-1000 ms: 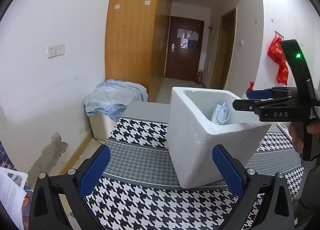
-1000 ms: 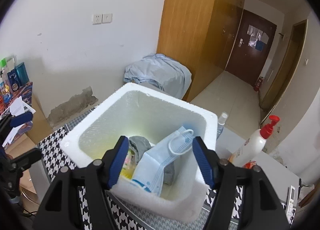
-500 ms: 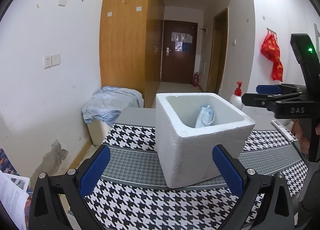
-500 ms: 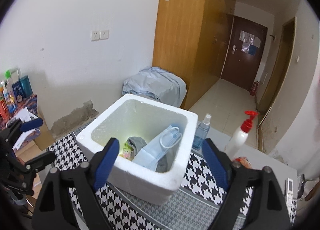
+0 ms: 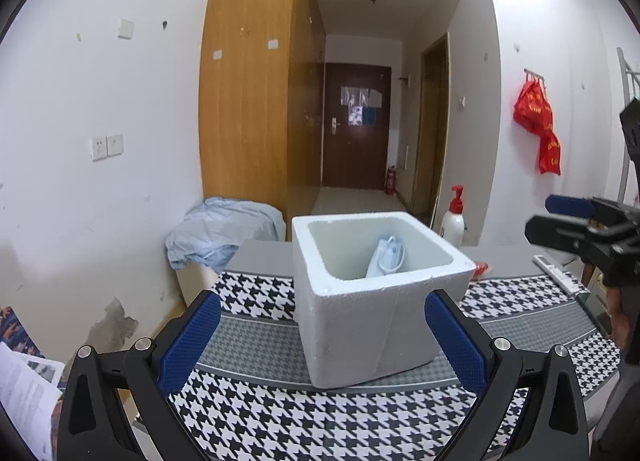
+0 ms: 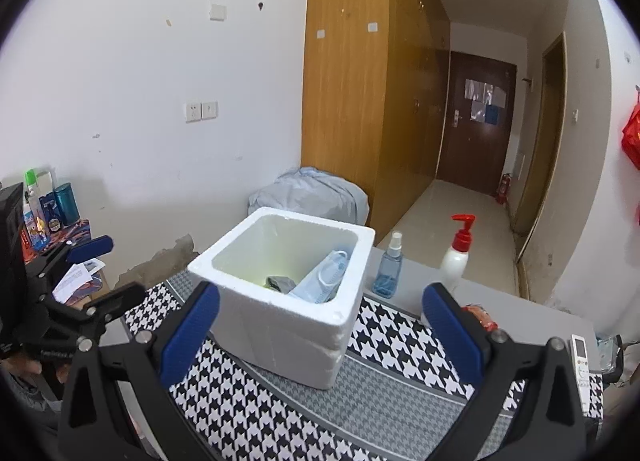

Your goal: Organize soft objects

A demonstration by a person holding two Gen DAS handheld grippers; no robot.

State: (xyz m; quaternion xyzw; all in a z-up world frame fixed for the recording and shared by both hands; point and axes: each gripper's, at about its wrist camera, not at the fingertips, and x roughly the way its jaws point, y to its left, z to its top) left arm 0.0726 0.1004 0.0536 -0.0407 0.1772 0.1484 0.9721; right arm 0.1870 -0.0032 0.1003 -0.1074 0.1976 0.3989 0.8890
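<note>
A white foam box stands on the houndstooth mat. Inside it leans a pack of blue face masks beside a grey cloth. My right gripper hangs back from the box, above its near corner. Its jaws are opening and nothing is between them. In the left wrist view it shows at the right edge. My left gripper is open and empty, a little short of the box's side. It also appears at the left of the right wrist view.
Behind the box stand a blue spray bottle and a white pump bottle with a red top. A red packet and a remote control lie at the right. A cloth-covered bundle sits by the wall.
Both grippers have drawn back from the box, which now looks smaller. The right jaws have spread wider and left the mask pack leaning inside the box.
</note>
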